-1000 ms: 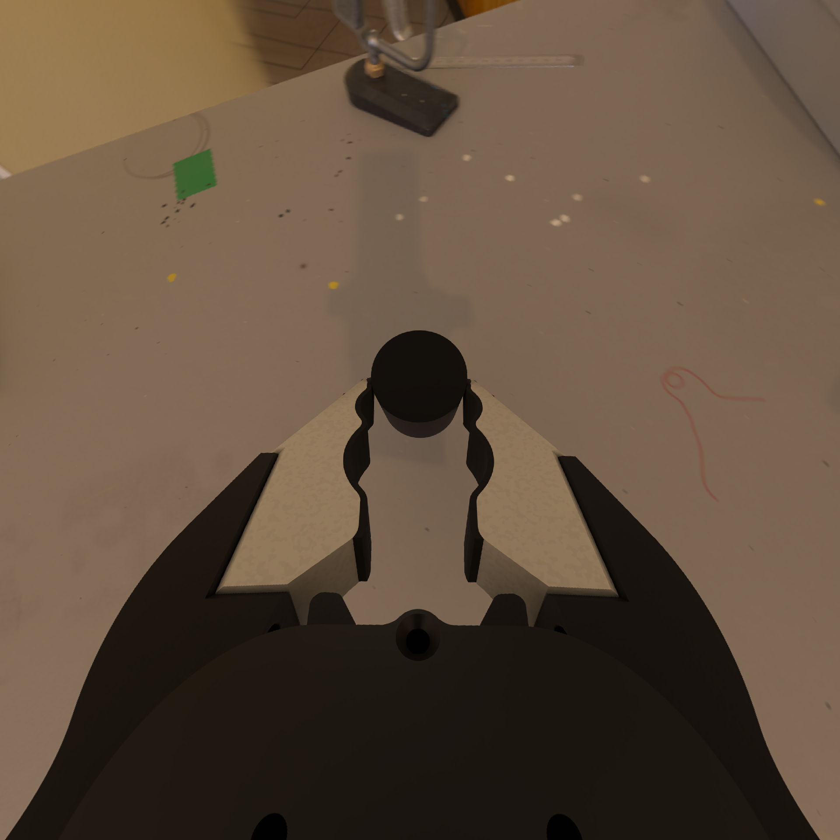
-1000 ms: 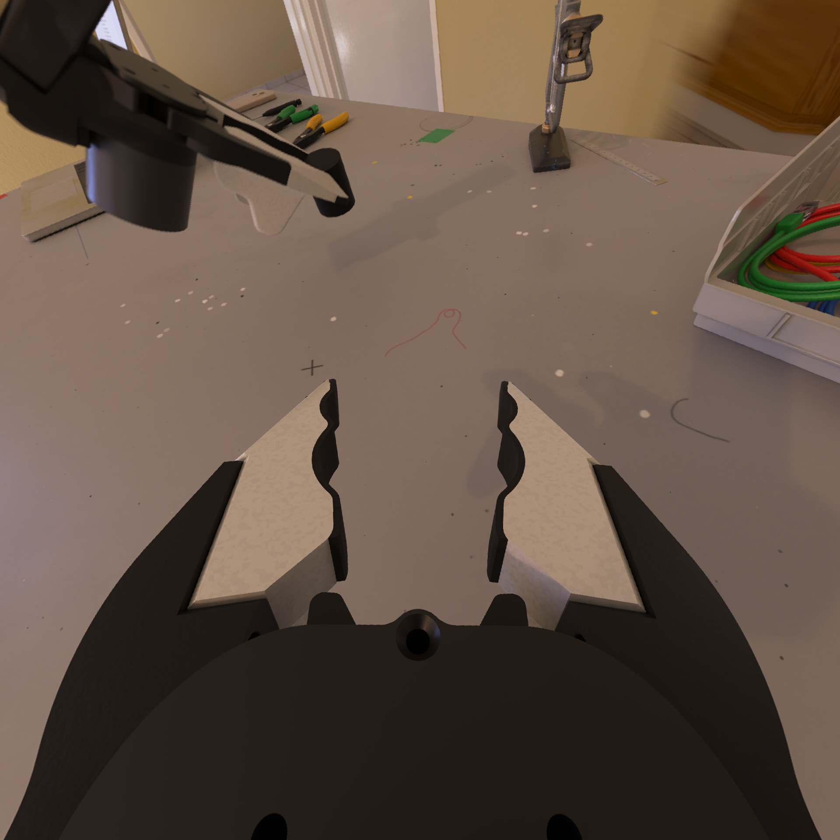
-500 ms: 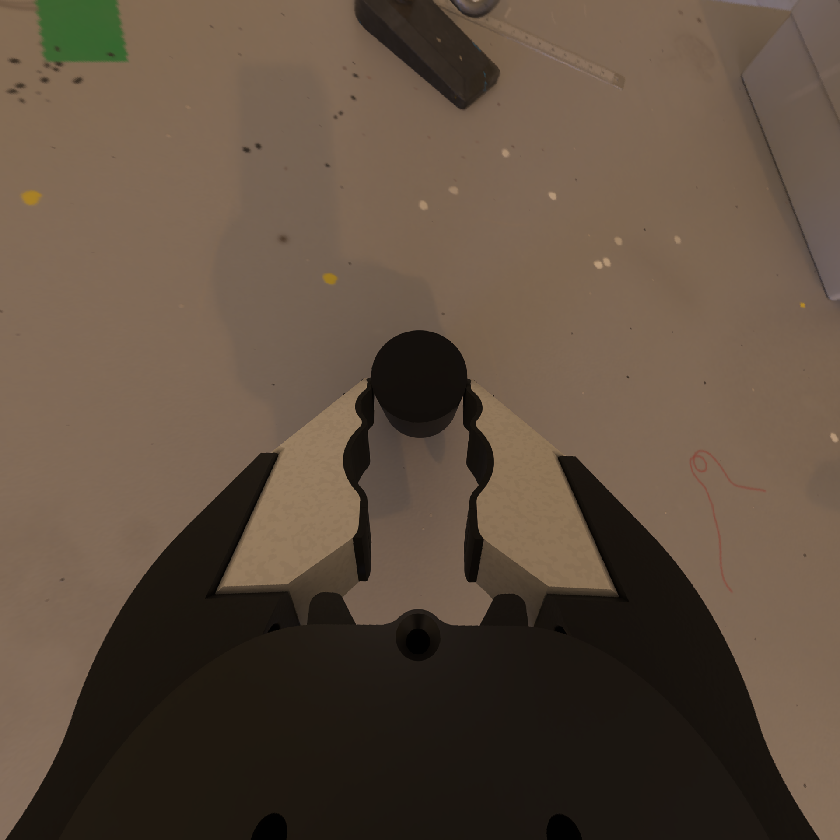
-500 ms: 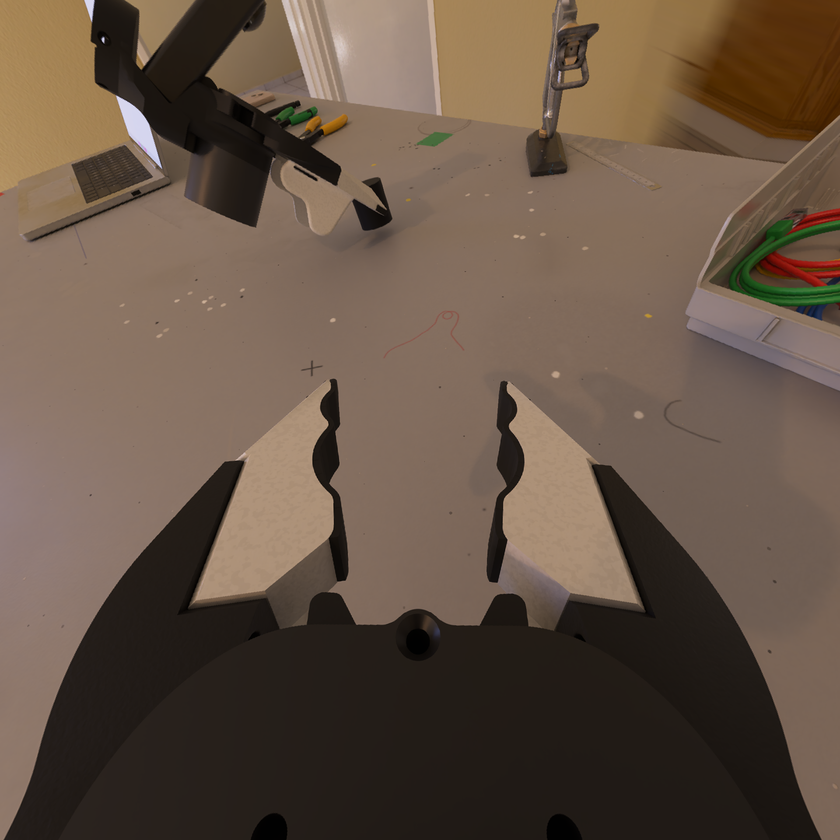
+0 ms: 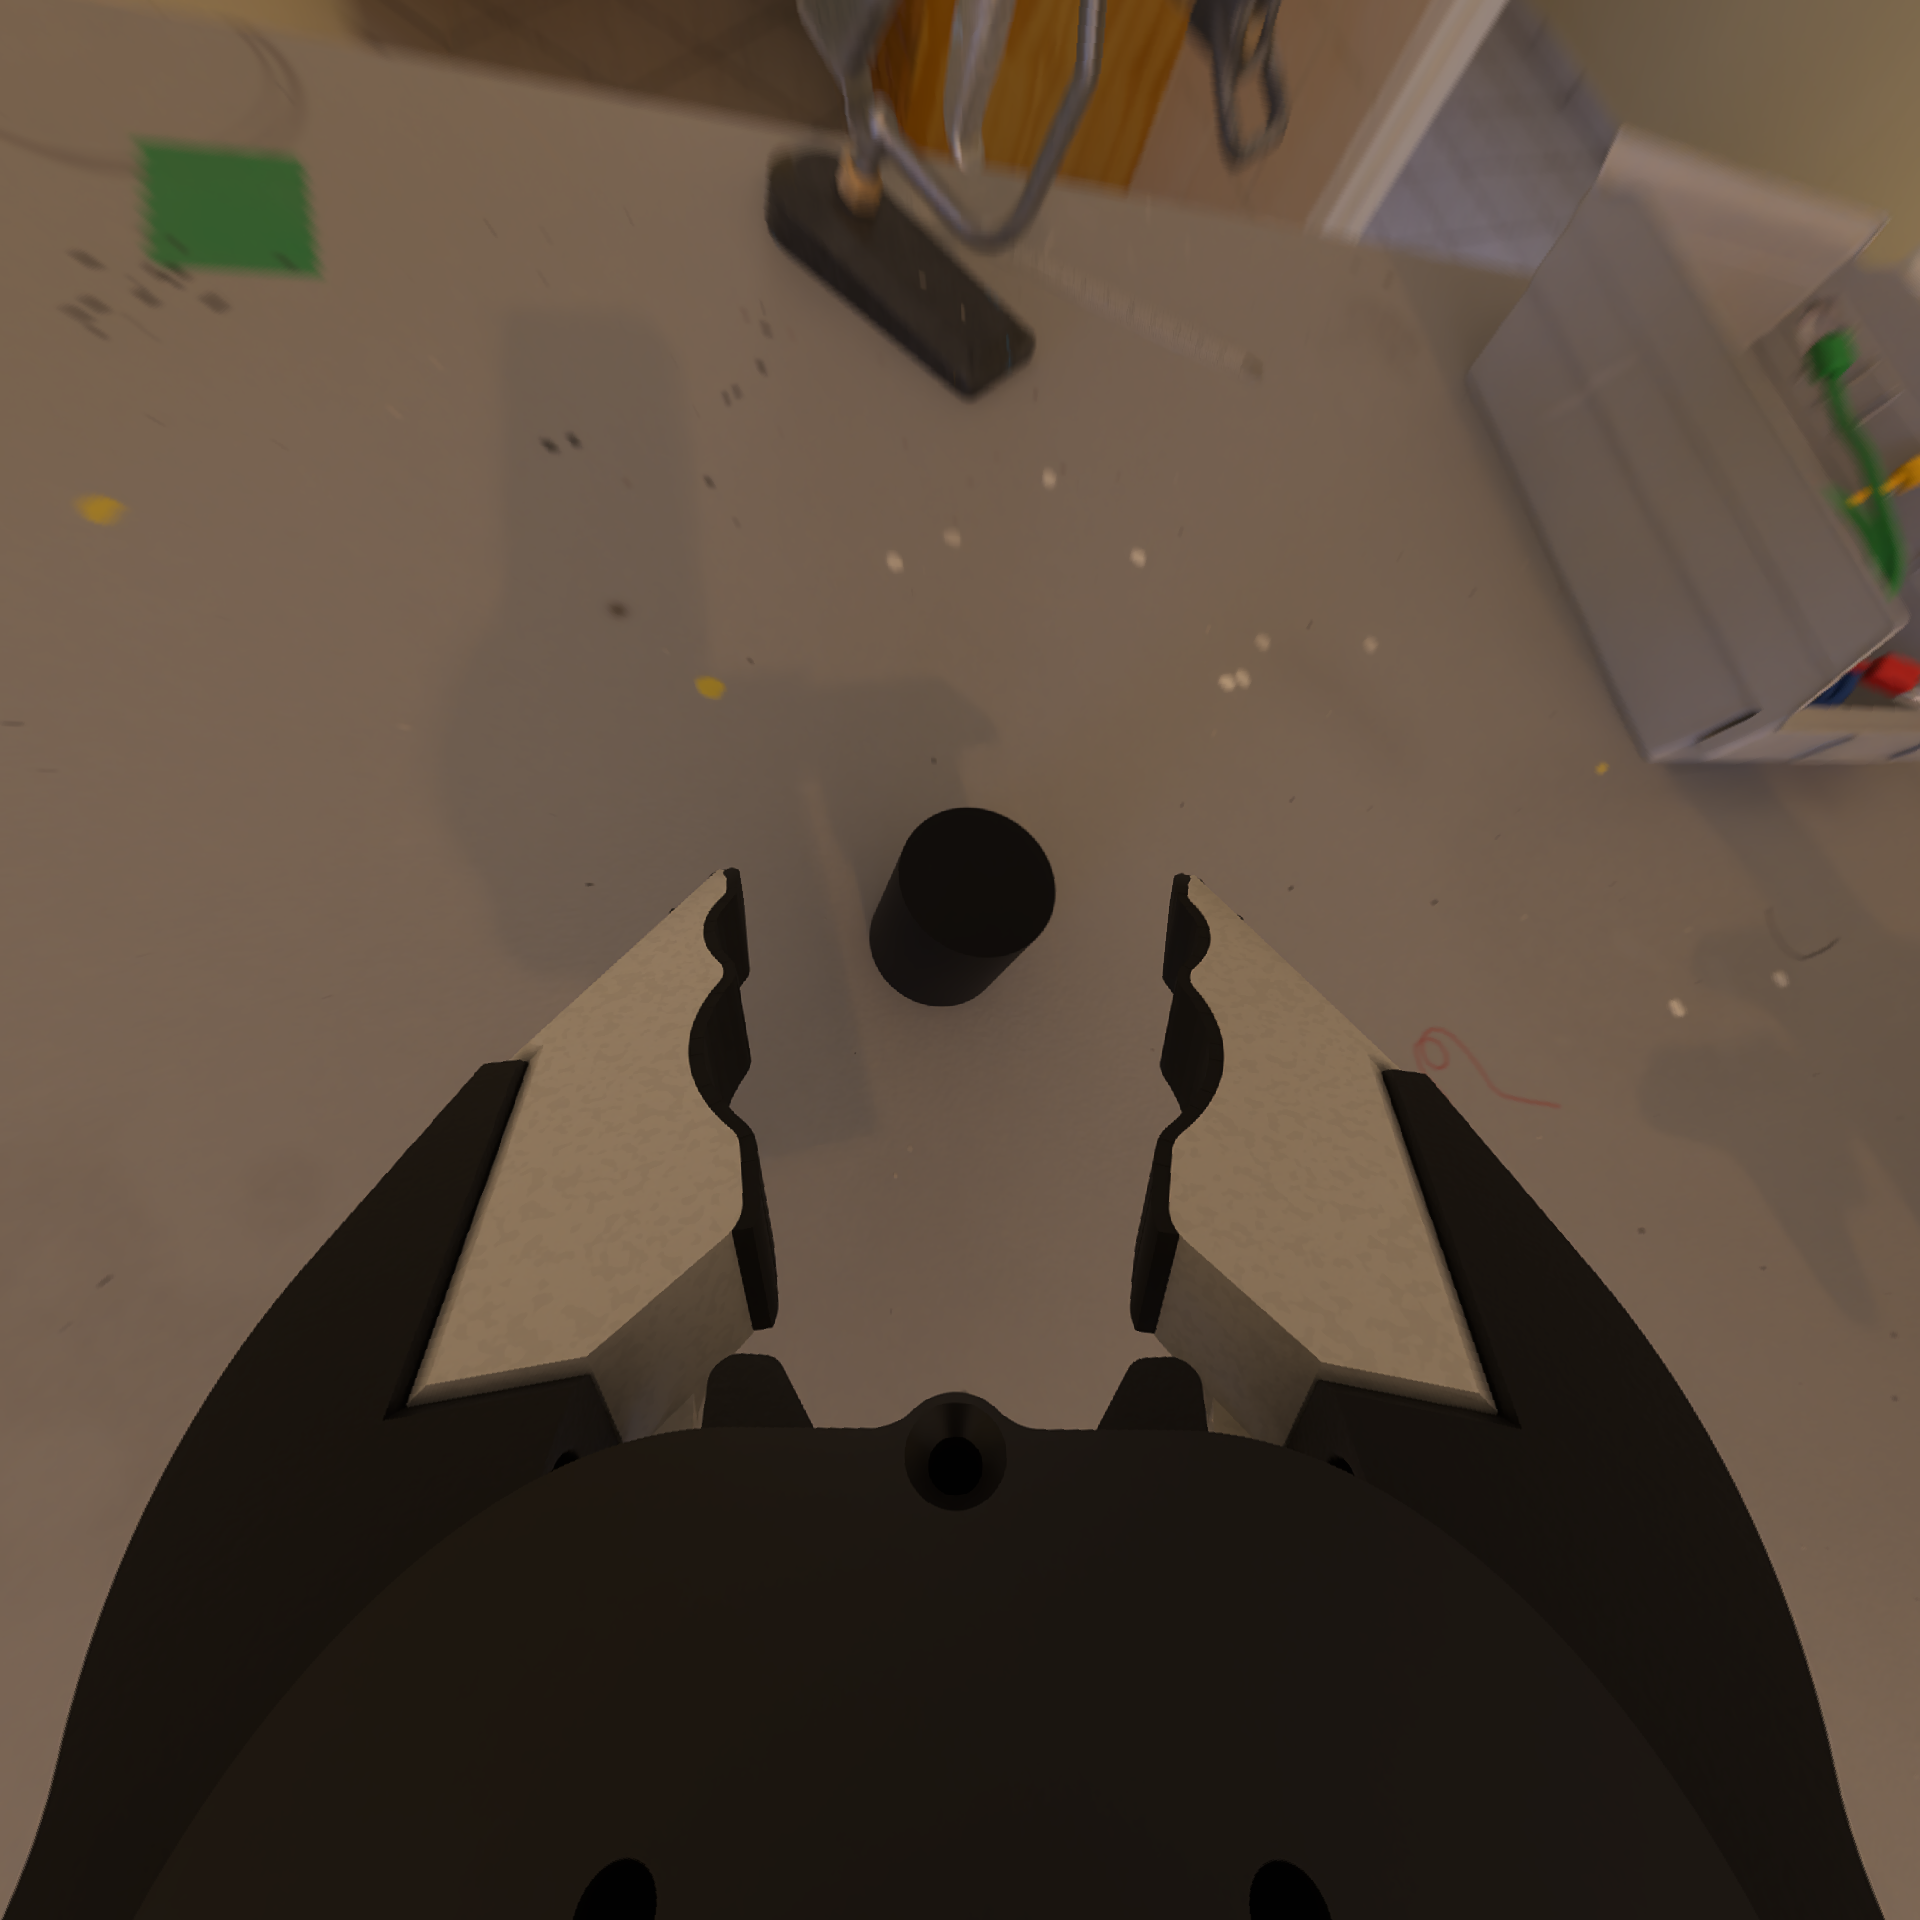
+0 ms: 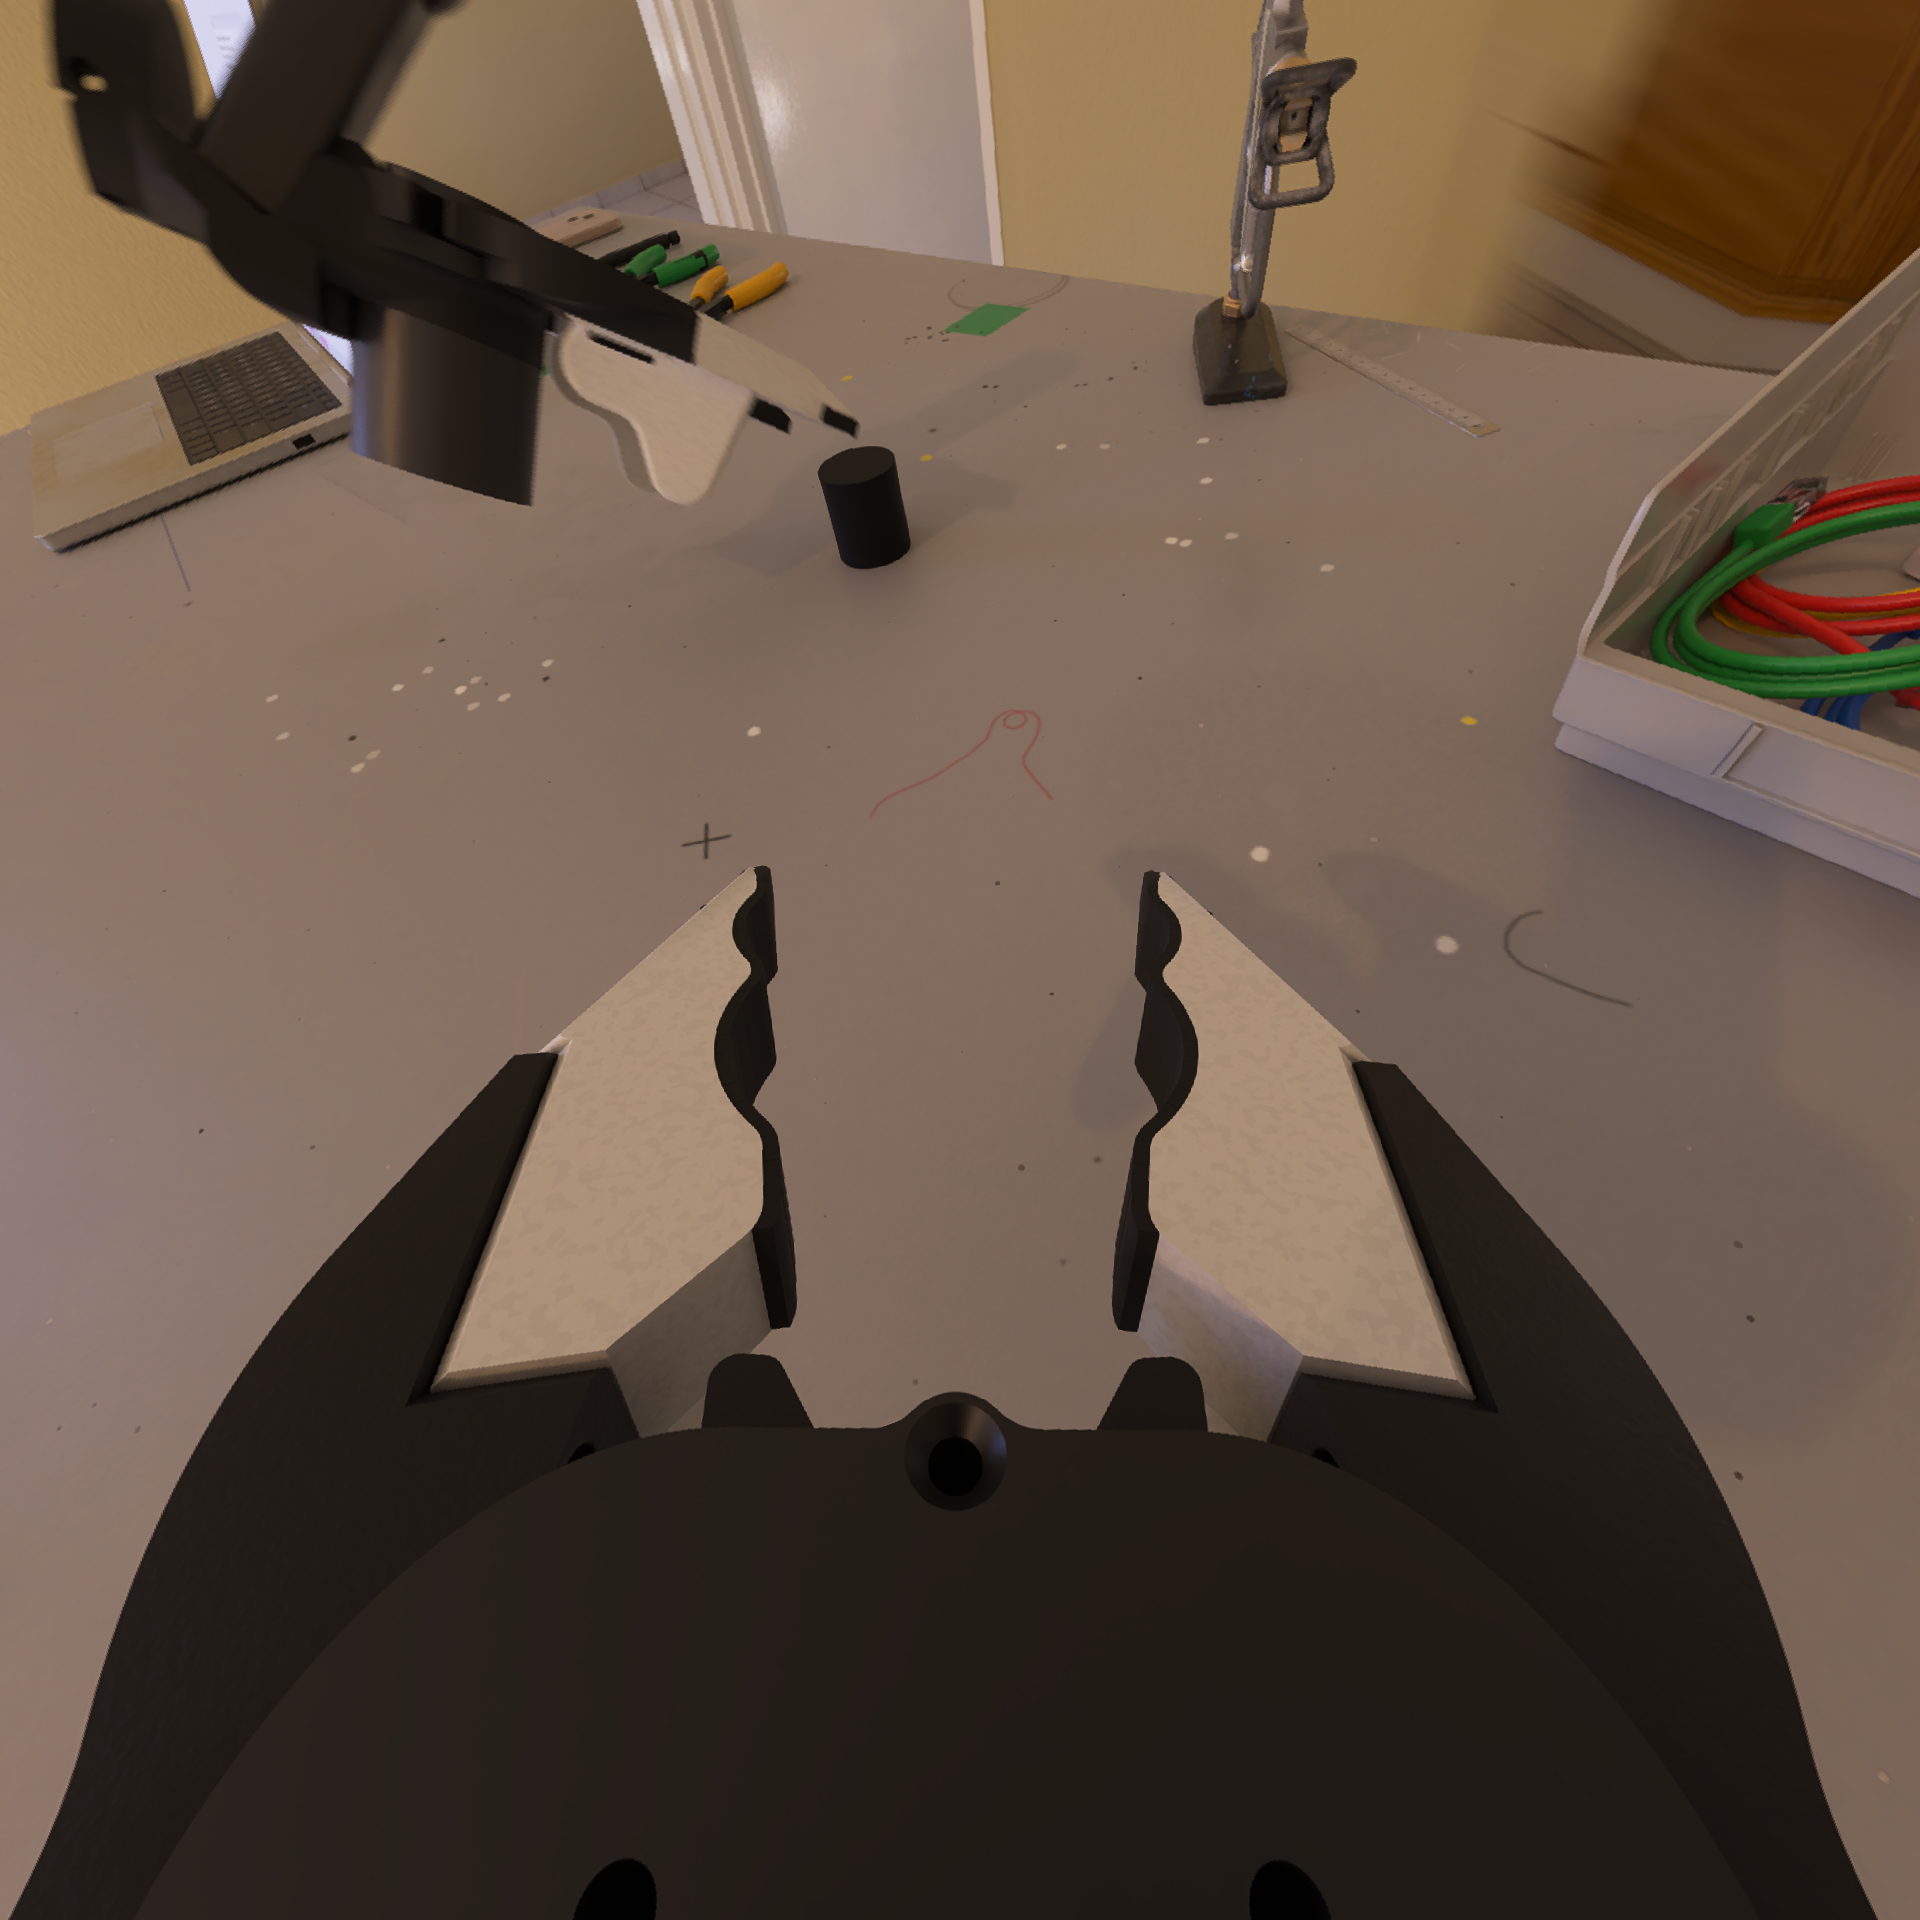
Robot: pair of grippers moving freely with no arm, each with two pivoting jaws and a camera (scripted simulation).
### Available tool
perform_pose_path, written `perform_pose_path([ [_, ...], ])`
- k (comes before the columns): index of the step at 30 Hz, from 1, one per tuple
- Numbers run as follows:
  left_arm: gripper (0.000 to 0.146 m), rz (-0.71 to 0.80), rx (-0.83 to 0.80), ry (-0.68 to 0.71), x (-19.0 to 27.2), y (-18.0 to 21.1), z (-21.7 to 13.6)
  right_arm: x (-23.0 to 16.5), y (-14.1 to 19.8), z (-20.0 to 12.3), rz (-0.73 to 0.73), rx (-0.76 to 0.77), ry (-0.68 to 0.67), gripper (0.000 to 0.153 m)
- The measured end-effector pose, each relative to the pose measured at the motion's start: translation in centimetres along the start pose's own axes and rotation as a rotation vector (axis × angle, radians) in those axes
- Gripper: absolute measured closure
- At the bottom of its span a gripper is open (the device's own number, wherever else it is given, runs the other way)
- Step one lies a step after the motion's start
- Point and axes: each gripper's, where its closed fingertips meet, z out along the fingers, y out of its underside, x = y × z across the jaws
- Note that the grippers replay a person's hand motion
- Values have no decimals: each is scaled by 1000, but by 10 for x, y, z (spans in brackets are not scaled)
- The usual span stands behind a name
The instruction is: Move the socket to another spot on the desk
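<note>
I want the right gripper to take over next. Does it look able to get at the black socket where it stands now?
Probably yes. The socket stands upright on the desk, and bare desk lies between it and the open right gripper. The left gripper hangs open just above and beside the socket, so it may crowd the approach.

Warm, dim light is casting soft shadows across the matte grey desk (image 5: 312, 831); edges are bending, far objects blurring.
</note>
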Motion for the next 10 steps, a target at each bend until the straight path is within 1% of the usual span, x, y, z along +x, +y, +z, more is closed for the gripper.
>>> perform_pose_path([
  [2, 66, -14, 76, -8, 0, -7, -20, 0, 0, 0, -2, -1, 1, 82],
  [5, 72, -17, 96, -36, 0, -2, -43, 0, 1, 1, -4, -3, 0, 82],
  [6, 77, -7, 100, -64, -2, 2, -49, 0, 2, 1, -5, -5, 0, 82],
  [7, 88, 5, 104, -116, -5, 7, -55, 0, 2, 1, -6, -6, 3, 82],
  [9, 121, 43, 120, -245, -11, 16, -64, 0, 3, 1, -6, -5, 6, 83],
  [10, 126, 68, 128, -287, -11, 19, -65, 0, 3, 1, -5, -5, 5, 83],
])
